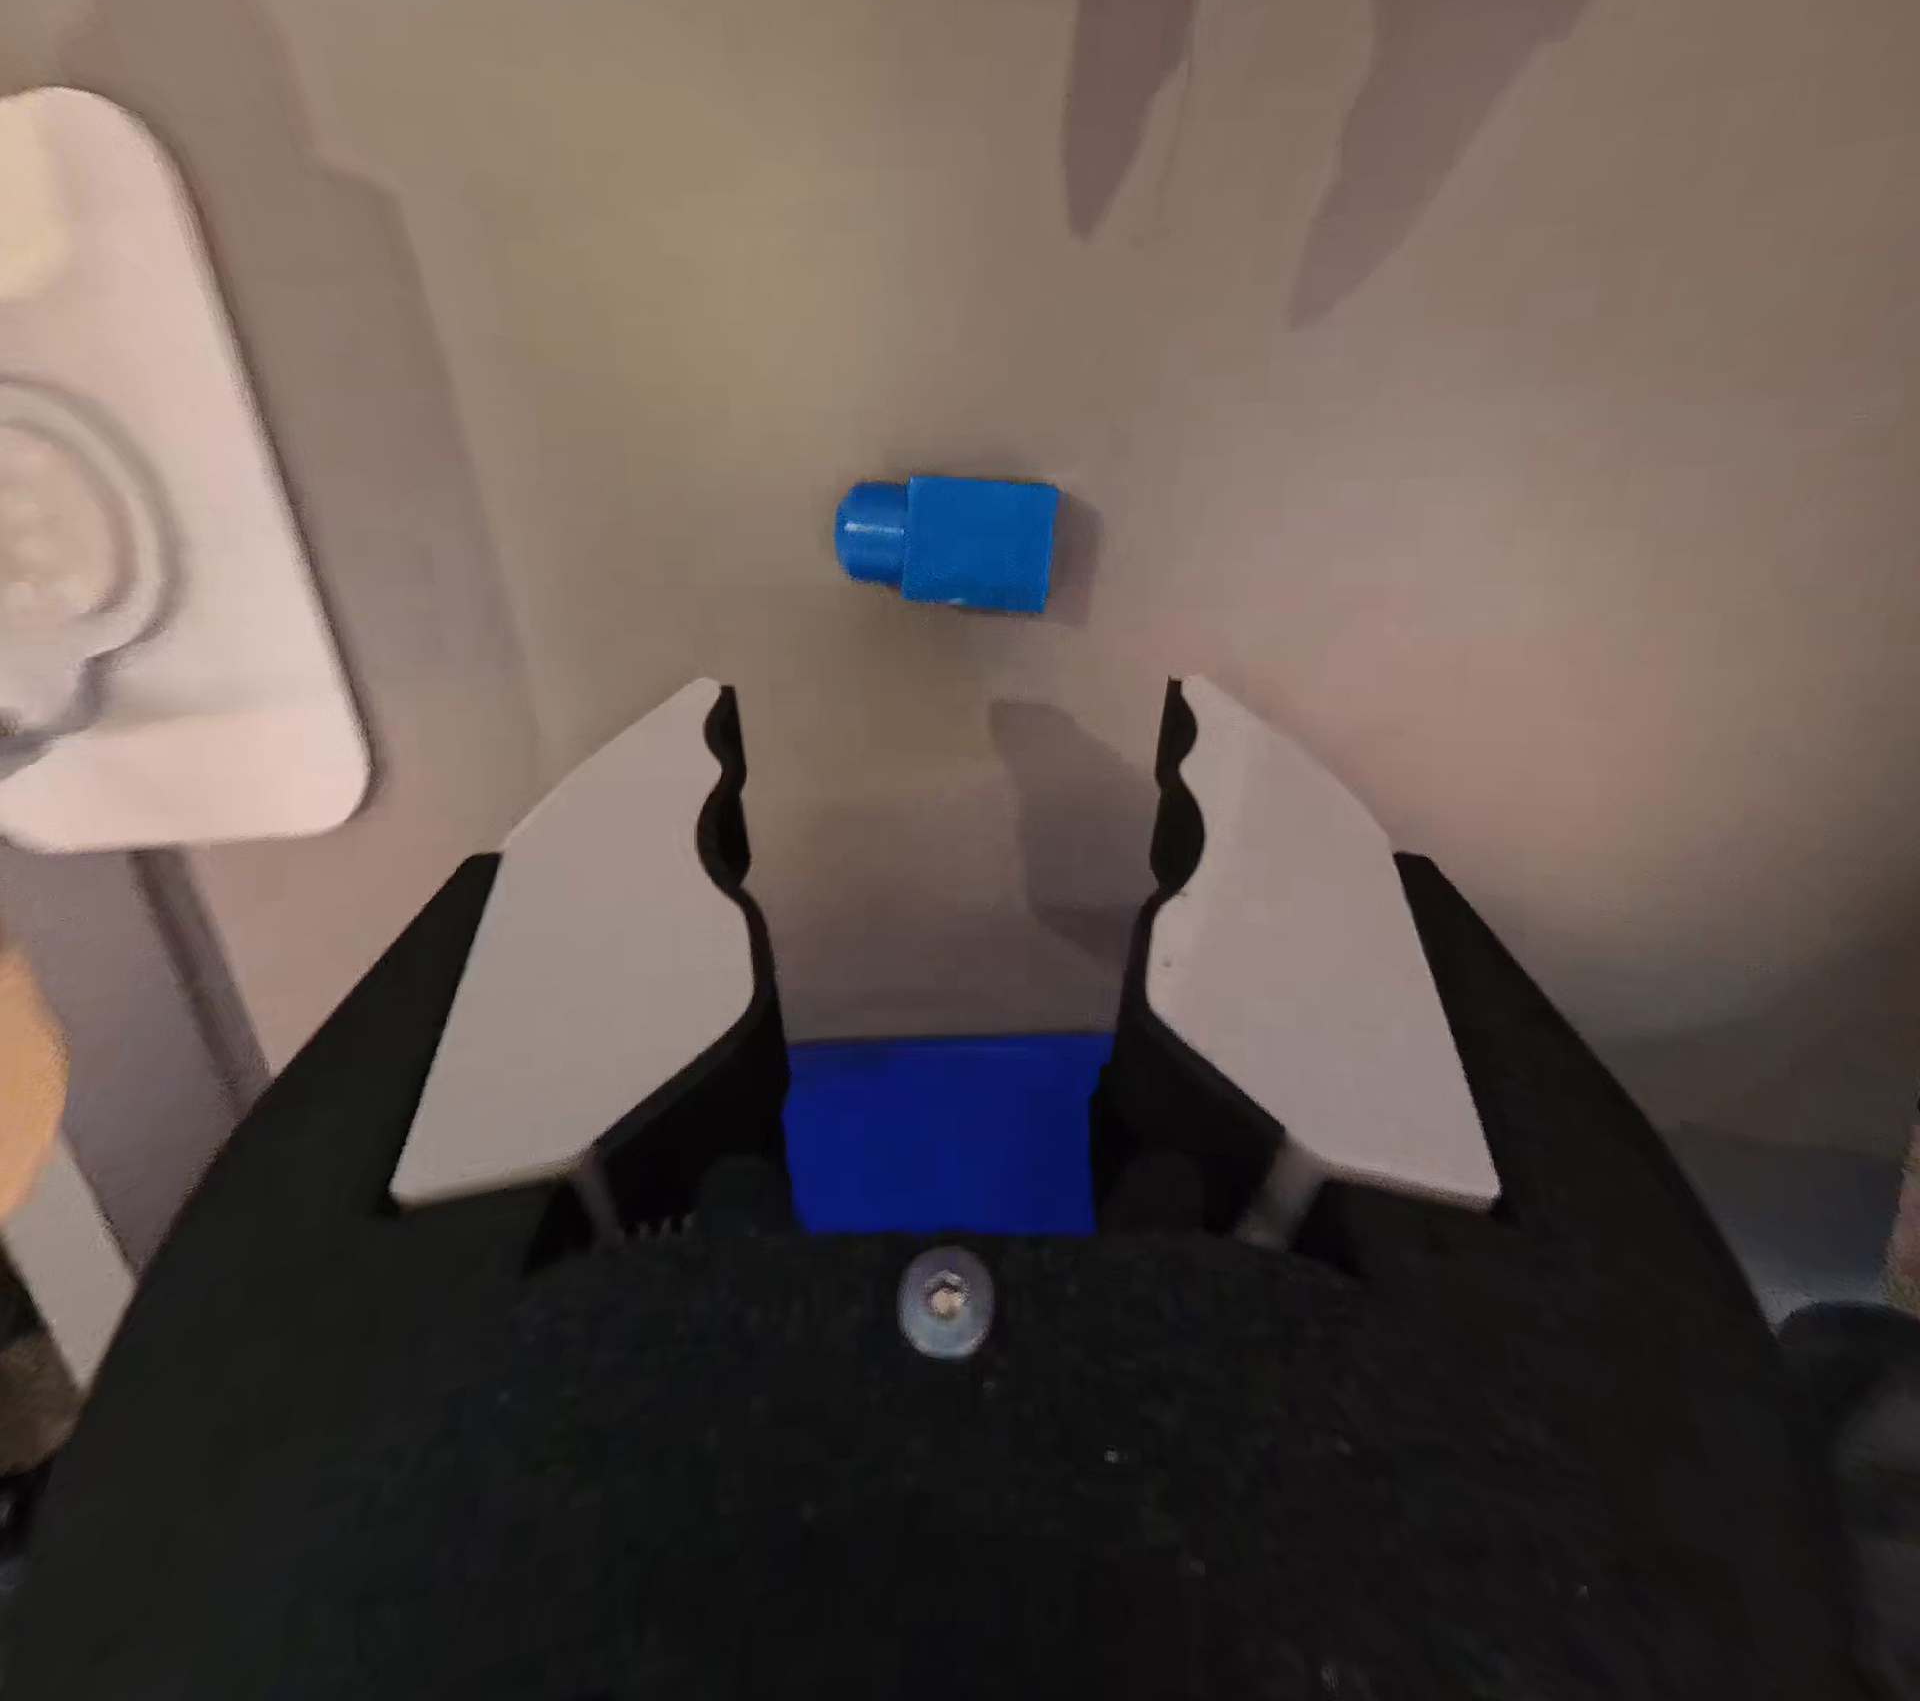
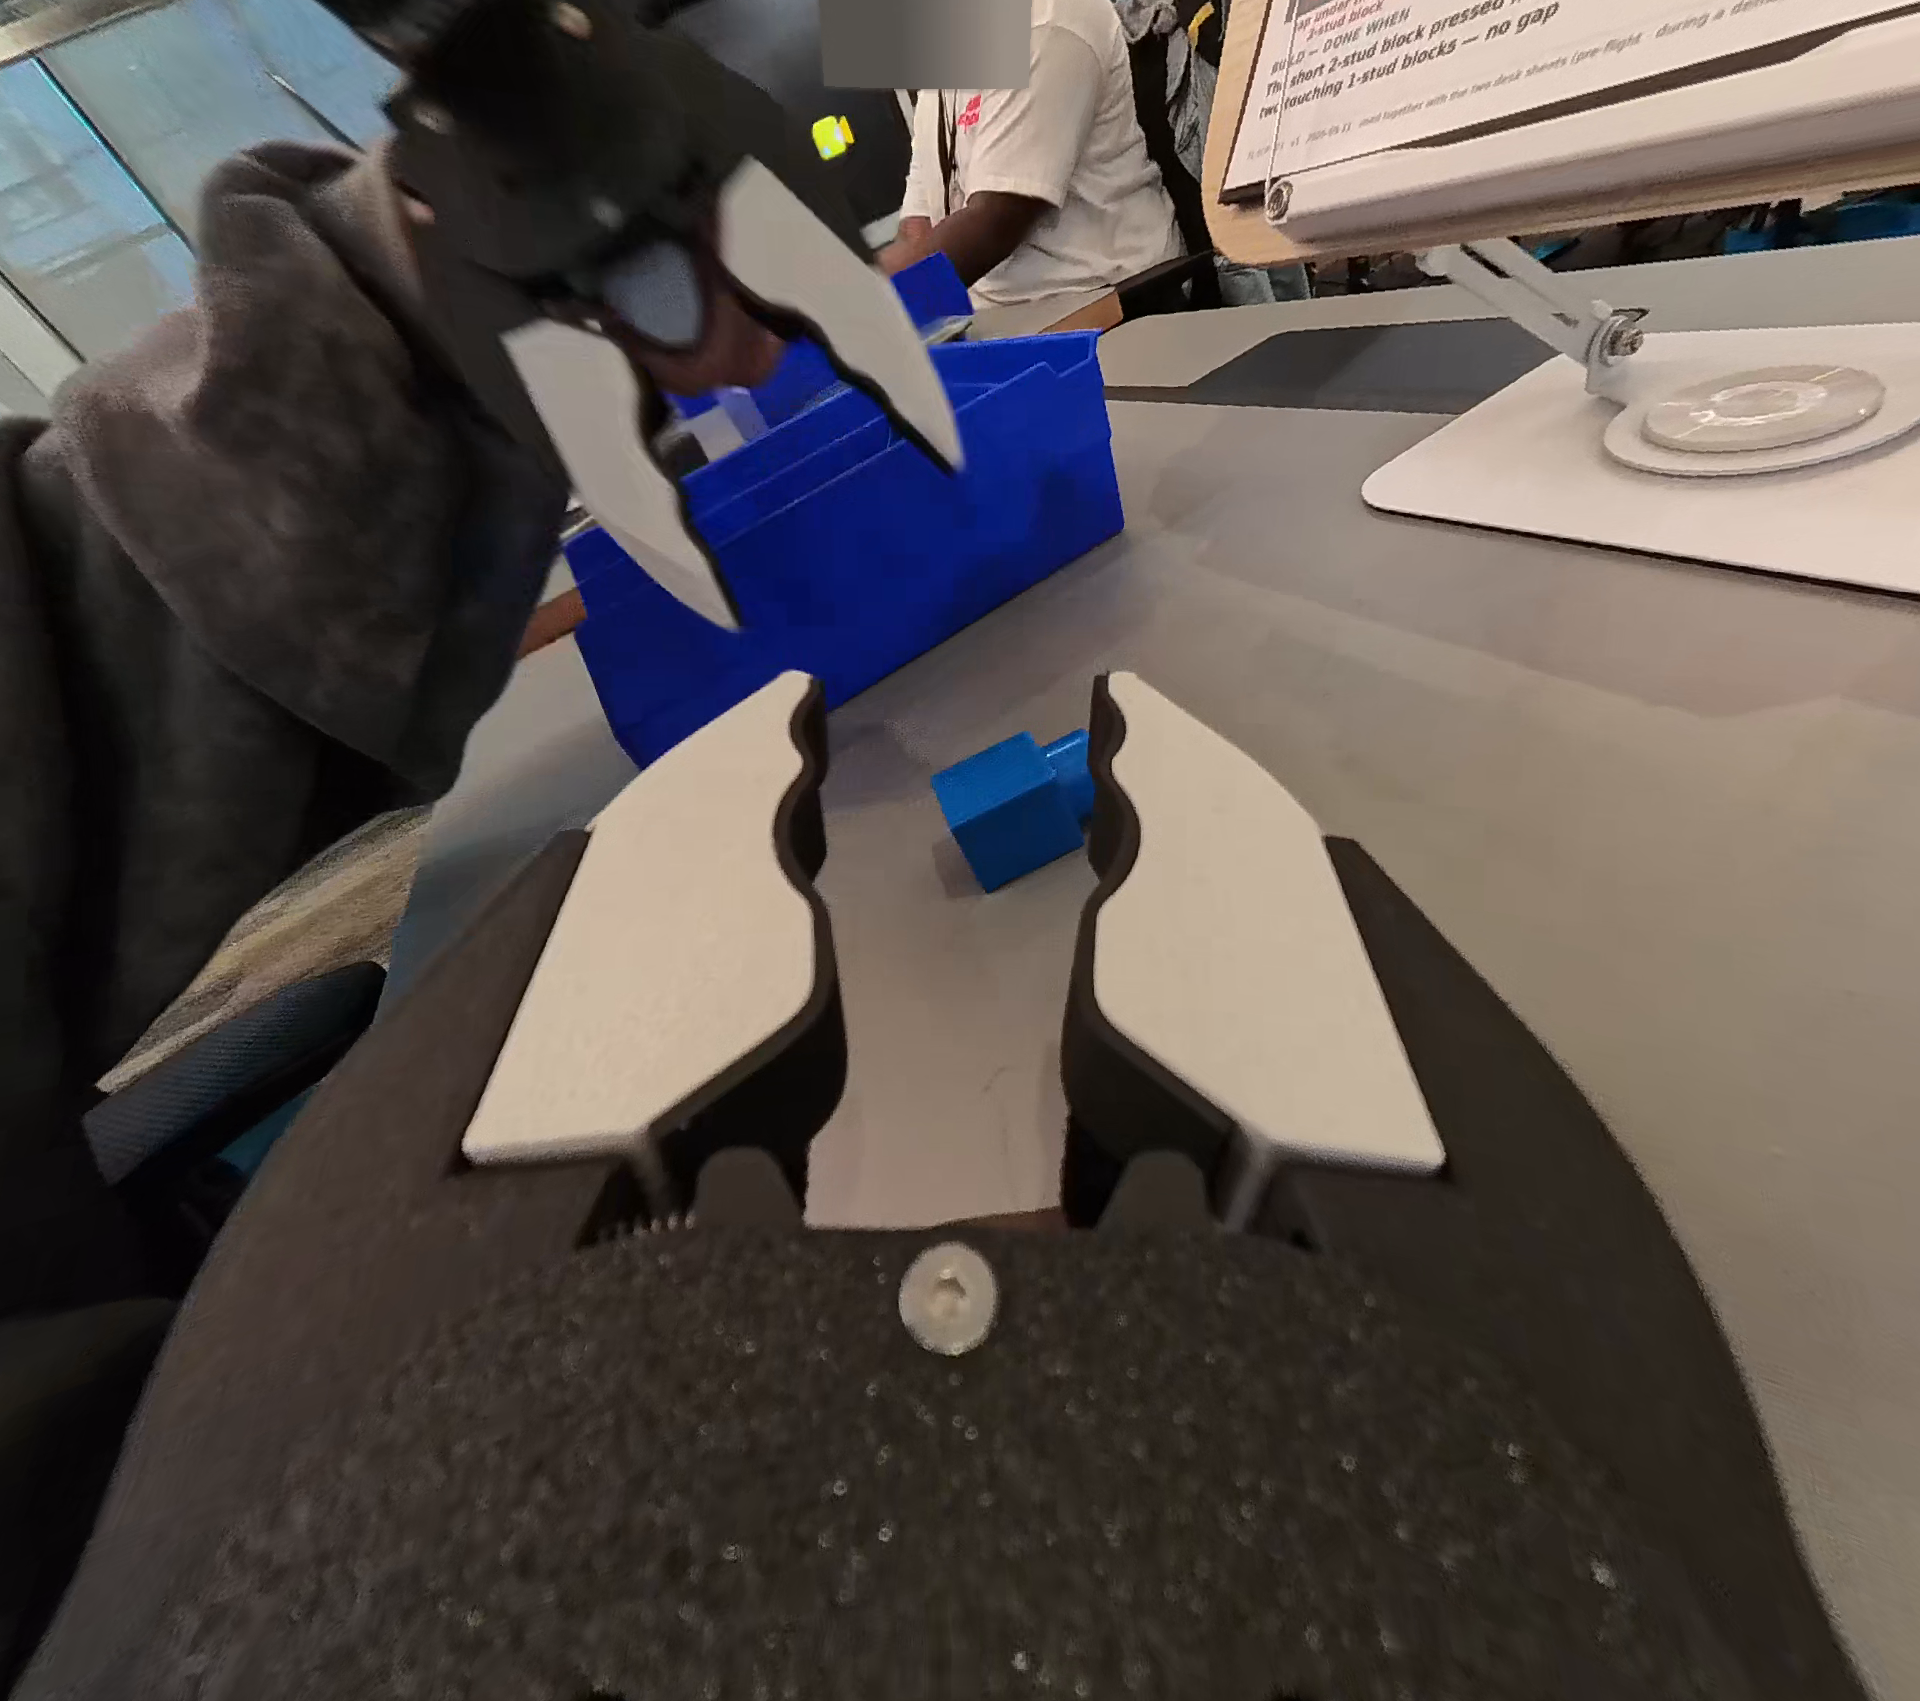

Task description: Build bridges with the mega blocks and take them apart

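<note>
— Since that blue one-stud block (image 1: 951, 545) is small hollow plastic, how do you judge it handles?

— Light and rigid, I'd say, and smooth enough to skid on the grey table (image 1: 1455, 612) if nudged from one side only. It lies tipped over, stud pointing toward the left of the left wrist view, just above the centre of the frame. In the right wrist view it sits at centre with the stud aimed right.

— Where would you take hold?

— Across the two flat side walls of the square body, not the round stud, which would likely roll out of the pads.

— And the claws?

— The left claw (image 1: 945, 695) hangs above the block, looking nearly straight down, its jaws wide and empty, the block just beyond their tips. The right claw (image 2: 961, 695) comes in low and slanted along the table, jaws also wide, holding nothing; the block appears between its fingertips, stud close to the right-hand one, though I cannot tell whether they touch.

— Anything near?

— A blue bin (image 2: 883, 539) sits beyond the block, and a white stand base (image 2: 1558, 508) at the right edge.
</note>
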Demonstrator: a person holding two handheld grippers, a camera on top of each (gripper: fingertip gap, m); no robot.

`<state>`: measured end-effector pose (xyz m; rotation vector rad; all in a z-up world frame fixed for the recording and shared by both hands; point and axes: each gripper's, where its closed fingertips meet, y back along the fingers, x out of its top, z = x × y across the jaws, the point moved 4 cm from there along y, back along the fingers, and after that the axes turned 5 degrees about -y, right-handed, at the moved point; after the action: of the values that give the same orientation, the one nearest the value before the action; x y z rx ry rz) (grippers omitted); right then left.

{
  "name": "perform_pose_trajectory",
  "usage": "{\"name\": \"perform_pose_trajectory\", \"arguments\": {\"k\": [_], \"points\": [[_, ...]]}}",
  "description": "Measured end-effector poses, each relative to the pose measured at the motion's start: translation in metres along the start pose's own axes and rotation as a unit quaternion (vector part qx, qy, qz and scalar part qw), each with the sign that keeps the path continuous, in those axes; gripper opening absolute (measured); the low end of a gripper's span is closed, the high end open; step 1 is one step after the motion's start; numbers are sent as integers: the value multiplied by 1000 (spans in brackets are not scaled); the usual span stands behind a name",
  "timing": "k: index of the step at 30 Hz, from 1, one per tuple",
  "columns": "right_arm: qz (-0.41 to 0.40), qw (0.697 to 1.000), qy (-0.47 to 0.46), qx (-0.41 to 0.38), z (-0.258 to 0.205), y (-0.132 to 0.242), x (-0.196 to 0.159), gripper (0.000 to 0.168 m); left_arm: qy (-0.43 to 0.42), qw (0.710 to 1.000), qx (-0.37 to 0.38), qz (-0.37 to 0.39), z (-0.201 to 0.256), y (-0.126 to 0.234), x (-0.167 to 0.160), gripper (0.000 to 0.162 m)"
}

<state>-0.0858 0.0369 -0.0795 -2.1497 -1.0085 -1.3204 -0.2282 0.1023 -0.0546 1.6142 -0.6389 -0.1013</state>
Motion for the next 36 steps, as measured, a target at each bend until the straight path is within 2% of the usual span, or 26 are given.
{"name": "perform_pose_trajectory", "arguments": {"k": [4,7,11,14,20,25,31,36], "points": [[-10,1000,1,-3,1,-2,-3,48,53,995,83,28,31,59,-33,84],[-17,1000,2,-6,2,-5,-6,48,108,985,132,17,60,76,-79,84],[-32,999,9,-14,5,-9,-11,48,164,975,148,4,88,53,-137,84],[-48,998,20,-20,7,-12,-16,48,197,973,121,-11,94,27,-161,86],[-54,997,35,-30,8,-11,-18,48,227,971,80,-3,78,0,-166,87],[-51,998,28,-23,6,-9,-17,48,227,971,46,-53,78,-18,-169,91],[-56,998,28,-20,4,-10,-19,47,244,963,84,-75,76,1,-184,91],[-66,997,32,-15,1,-14,-22,47,248,967,49,-13,84,-6,-175,81]]}}
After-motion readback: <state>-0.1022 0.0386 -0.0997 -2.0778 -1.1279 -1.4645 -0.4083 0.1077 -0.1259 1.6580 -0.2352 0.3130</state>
